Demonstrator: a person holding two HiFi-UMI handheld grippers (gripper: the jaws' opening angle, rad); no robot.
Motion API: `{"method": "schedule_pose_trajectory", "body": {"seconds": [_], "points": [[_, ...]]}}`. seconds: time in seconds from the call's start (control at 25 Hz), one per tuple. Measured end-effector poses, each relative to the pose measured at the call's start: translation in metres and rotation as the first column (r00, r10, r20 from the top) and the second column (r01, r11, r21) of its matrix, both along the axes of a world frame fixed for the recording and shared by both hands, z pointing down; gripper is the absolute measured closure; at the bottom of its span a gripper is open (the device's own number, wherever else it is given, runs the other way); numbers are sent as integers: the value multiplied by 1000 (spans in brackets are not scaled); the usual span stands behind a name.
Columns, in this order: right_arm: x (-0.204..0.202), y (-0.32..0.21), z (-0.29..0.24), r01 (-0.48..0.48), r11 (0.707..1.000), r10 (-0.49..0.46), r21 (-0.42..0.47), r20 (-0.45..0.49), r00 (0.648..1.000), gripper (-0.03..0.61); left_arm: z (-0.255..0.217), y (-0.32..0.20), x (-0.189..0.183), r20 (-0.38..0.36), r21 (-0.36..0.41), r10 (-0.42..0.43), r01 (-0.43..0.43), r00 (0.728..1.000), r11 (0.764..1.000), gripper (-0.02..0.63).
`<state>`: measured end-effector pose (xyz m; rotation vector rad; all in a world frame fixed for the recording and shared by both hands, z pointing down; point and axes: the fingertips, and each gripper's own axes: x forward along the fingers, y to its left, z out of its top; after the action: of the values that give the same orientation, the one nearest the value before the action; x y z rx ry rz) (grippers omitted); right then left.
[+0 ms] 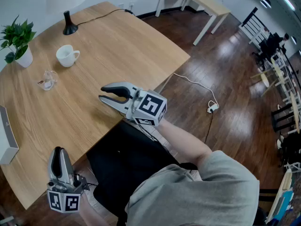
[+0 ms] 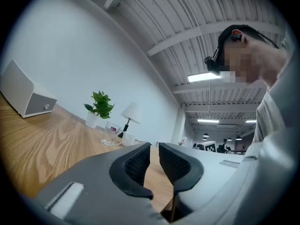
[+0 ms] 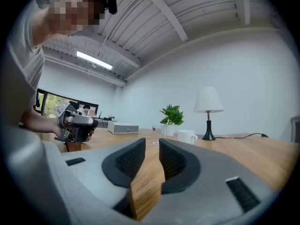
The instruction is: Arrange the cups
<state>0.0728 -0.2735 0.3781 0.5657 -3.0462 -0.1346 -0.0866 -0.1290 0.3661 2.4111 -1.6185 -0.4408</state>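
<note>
The white cup (image 1: 67, 55) stands upright on the worktop (image 1: 108, 46) near its far edge, between the plant (image 1: 18, 41) and the lamp (image 1: 69, 25). The glass cup (image 1: 48, 79) stands near it, a little more toward the person, and the two are apart. Much bare wood lies open from the cups to the near edge. A white box (image 1: 6, 138) sits at the left edge.

The right hand-held gripper (image 1: 101, 93) hovers above the near edge and points at the cups, well apart from them. Its jaws leave a narrow gap with nothing between. The left hand-held gripper (image 1: 58, 150) is at the near left corner, its jaws also almost together and empty.
</note>
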Motion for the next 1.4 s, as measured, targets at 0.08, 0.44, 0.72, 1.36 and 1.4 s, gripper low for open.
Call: {"method": "schedule_pose_trajectory", "body": {"seconds": [0.08,0.44,0.72,1.36,1.4], "points": [[6,-1,2,-18,1000,18,2,-8,1000,491,3,-6,4,-4,5,24,-24,1000,1000,546],[13,3,1,-69,997,68,-20,-29,997,487,0,-13,8,-82,26,74,-72,994,997,548],[-54,-42,-4,-38,999,39,5,-147,988,437,-1,-11,-8,-74,18,41,-40,996,999,548],[-153,-151,26,37,996,6,82,-473,881,430,-14,0,4,-89,51,-13,18,996,999,548],[-156,-151,27,55,995,-6,88,-477,879,460,-15,0,4,-94,53,-12,17,995,998,548]]}}
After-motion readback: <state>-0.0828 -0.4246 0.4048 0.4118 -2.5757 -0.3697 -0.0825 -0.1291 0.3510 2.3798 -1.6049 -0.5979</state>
